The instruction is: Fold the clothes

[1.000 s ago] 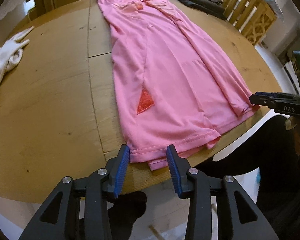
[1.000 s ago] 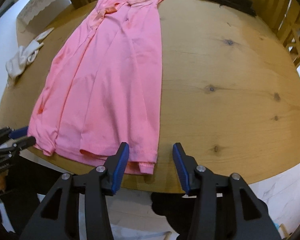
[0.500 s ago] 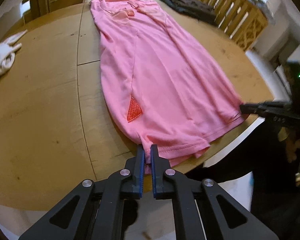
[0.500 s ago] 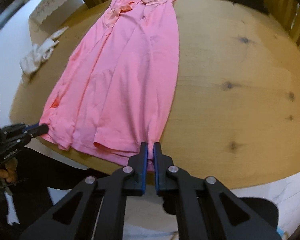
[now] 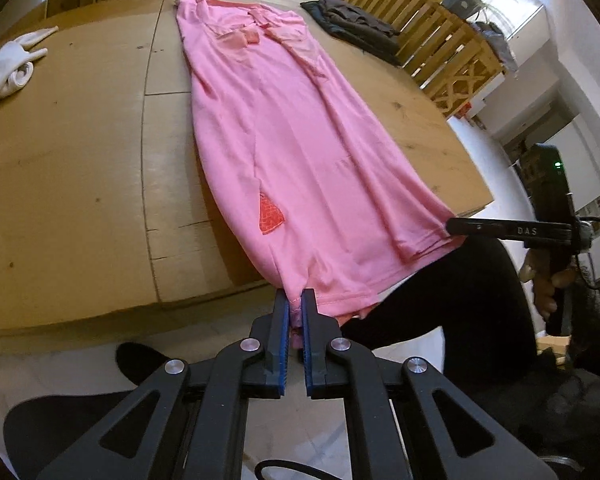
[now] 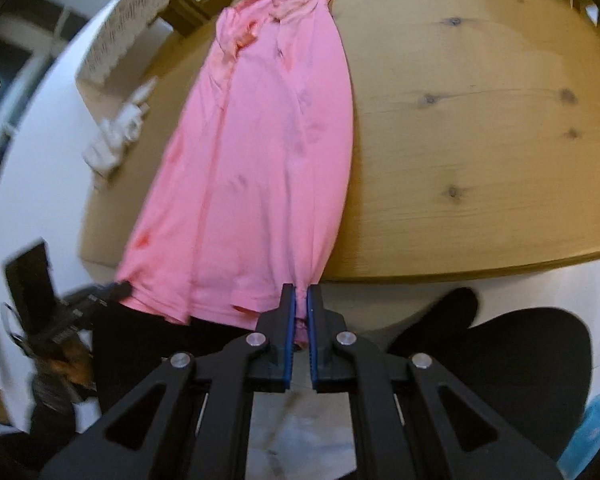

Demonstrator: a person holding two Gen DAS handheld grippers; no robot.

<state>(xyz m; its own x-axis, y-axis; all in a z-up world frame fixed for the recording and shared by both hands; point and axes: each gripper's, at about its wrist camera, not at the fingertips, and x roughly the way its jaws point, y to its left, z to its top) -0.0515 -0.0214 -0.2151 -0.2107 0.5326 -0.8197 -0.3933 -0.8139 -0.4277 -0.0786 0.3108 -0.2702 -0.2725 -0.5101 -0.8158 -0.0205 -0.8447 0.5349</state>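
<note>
2 grippers: both clamped on the hem of 1 garment.
Item: pink shirt (image 5: 300, 152), lengthwise on the wooden table (image 5: 80, 160), sleeves already folded in, collar toward the far edge, hem hanging just over the near edge.
Left gripper (image 5: 295, 312): jaws nearly together, blue pads pinching the hem's left corner; stood wide and empty beside the cloth a second ago.
Right gripper (image 6: 298, 306): same state, pinched on the hem's right corner; also wide apart a second ago. Seen from the left wrist as a black bar (image 5: 508, 230) at the cloth's far corner.
Change: hem corners gathered into small bunches and raised slightly off the near edge; cloth near the hem pulled taut into a taper.
Meaning for task: grasp step done at both corners; likely next, hem carried toward the collar for a crosswise fold.
Risk: thin fabric, small bite; slippage possible if 1 side leads.
Other stock: white cloth (image 5: 4, 72) near the left edge; dark folded garment (image 5: 352, 24) toward the far right corner.
Person: dark-clad legs below the near edge.
</note>
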